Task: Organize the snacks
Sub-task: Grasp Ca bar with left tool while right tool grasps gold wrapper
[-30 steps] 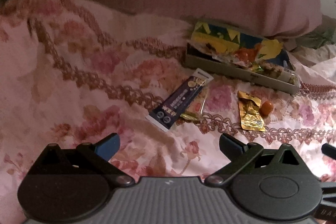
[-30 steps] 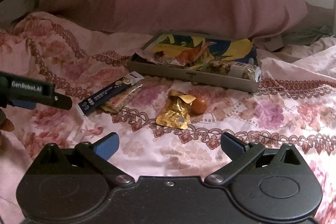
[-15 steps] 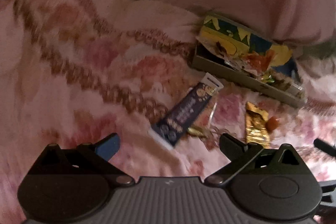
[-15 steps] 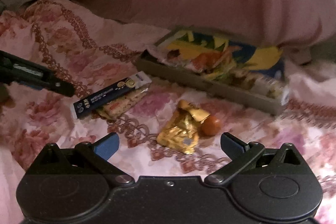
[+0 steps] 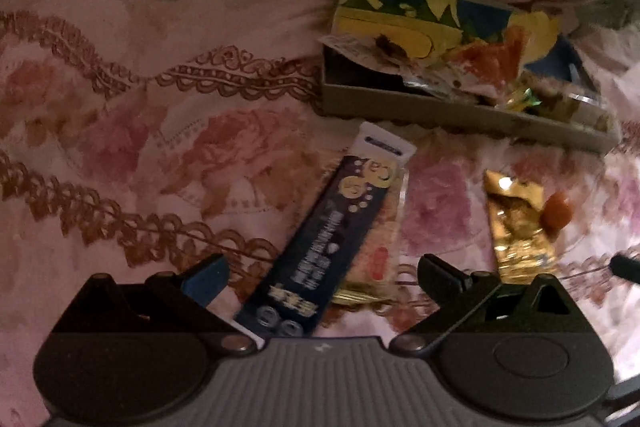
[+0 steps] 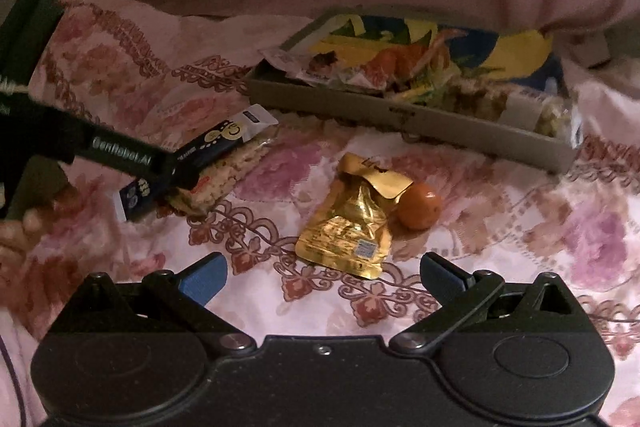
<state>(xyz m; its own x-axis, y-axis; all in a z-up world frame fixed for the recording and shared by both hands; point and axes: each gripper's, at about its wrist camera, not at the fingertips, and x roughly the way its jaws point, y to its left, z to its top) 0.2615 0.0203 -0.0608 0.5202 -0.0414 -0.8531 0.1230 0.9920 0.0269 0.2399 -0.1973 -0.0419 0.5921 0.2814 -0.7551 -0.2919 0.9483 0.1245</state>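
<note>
Left wrist view puts the dark blue snack bar right between the spread fingers of the left gripper, lying slantwise on the floral bedspread, its near end tucked under the gripper body and its white end pointing up toward the grey box. The jaws stand wide apart, nothing in them. Under the bar's right edge peeks a clear packet of crackers, touching it, so the squeeze looks best taken on the bar alone, across its narrow width and low at the near end, or both may come up together. The bar sits skewed to the jaw line; a small twist of the wrist would square it. Soft bedding gives, so pressing down gently before closing should help.

From the right wrist view, the left gripper's finger crosses over the bar's near half, seemingly just above it; contact cannot be told. The right gripper hangs released as well, with the gold foil pouch just ahead of its gap and the small orange fruit touching the pouch's right side. The box, already heaped with wrappers, waits beyond.
</note>
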